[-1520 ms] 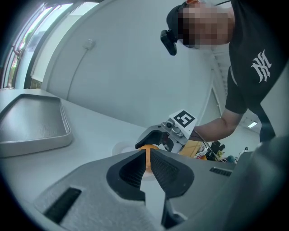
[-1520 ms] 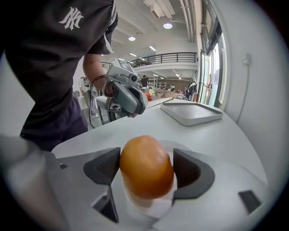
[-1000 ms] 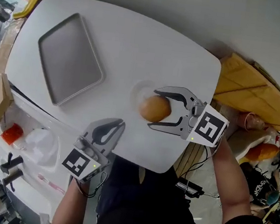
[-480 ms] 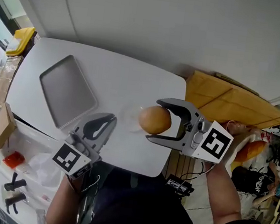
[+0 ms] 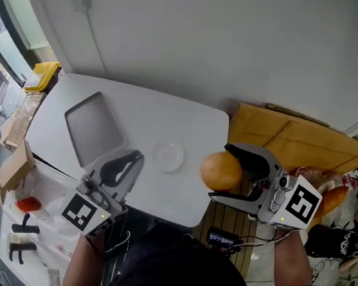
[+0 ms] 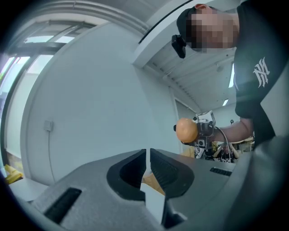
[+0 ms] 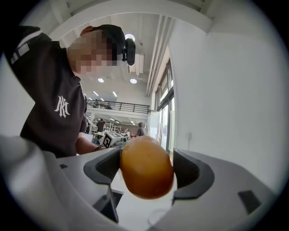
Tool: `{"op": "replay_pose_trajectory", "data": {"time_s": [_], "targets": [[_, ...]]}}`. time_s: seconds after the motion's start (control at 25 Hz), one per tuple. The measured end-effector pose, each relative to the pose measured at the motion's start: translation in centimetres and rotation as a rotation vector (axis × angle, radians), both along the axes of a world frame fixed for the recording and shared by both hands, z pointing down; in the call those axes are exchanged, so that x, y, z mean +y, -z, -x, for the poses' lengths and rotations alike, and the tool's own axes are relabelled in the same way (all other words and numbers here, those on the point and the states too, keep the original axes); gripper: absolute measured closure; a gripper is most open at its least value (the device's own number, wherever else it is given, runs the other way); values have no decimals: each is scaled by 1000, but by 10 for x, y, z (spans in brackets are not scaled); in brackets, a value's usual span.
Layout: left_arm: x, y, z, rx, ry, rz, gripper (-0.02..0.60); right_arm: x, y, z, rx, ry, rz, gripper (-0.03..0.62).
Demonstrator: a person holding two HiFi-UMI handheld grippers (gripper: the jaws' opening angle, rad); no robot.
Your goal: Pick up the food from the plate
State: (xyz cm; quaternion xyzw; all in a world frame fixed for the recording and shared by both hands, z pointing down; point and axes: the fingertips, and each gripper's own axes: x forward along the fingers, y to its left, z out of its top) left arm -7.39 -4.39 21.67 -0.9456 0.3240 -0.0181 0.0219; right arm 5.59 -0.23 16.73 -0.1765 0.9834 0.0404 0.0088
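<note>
A round golden-brown bun (image 5: 221,170) hangs in the air past the table's right edge, with my right gripper (image 5: 229,172) shut on it. In the right gripper view the bun (image 7: 146,167) fills the gap between both jaws. The small clear plate (image 5: 168,155) lies bare on the white table (image 5: 137,114), left of the bun. My left gripper (image 5: 126,165) hovers over the table's near edge, jaws nearly touching, nothing between them. In the left gripper view the left gripper (image 6: 147,159) points upward at the wall, with the bun (image 6: 186,130) seen at the right.
A grey rectangular tray (image 5: 94,127) lies on the table's left part. Cardboard sheets (image 5: 295,144) lean to the right of the table. A yellow box (image 5: 43,74) sits at the far left corner. Cluttered shelves and bags lie below on both sides.
My right gripper has lifted the bun off the plate and carried it right, past the table edge. The head view has tilted up. The left gripper has stayed about where it was.
</note>
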Motion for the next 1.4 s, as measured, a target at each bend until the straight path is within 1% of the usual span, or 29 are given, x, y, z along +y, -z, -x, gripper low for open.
{"op": "replay_pose_trajectory", "data": {"time_s": [0.12,0.2,0.32,0.48,0.6,0.68,0.84,1.04,1.2,1.32,1.36,1.4], "targets": [[30,9,-14,20,31,-5,574,35,13,-33,-16,-16,-26,230],[53,13,-22,18,42,-8,574,58,19,-56,-20,-41,-40,230],[90,21,-34,14,49,-15,574,94,27,-87,-78,-55,-66,230],[115,26,-37,-1,68,-18,574,112,20,-105,-101,-80,-36,230],[128,29,-37,7,80,-10,574,121,16,-110,-132,-66,-44,230],[141,32,-36,11,83,-15,574,131,17,-108,-176,-52,-29,230],[163,31,-34,-18,62,-17,574,151,19,-90,-237,-40,10,230],[176,24,-23,-9,14,17,574,159,27,-57,-245,-26,28,230],[183,27,-17,-8,-35,19,574,168,31,-41,-267,6,35,230],[188,29,-14,22,-58,22,574,175,46,-27,-377,47,26,230],[190,30,-12,24,-60,16,574,177,49,-19,-403,63,29,230],[193,32,-10,26,-61,8,574,179,49,-11,-408,80,34,230]]}}
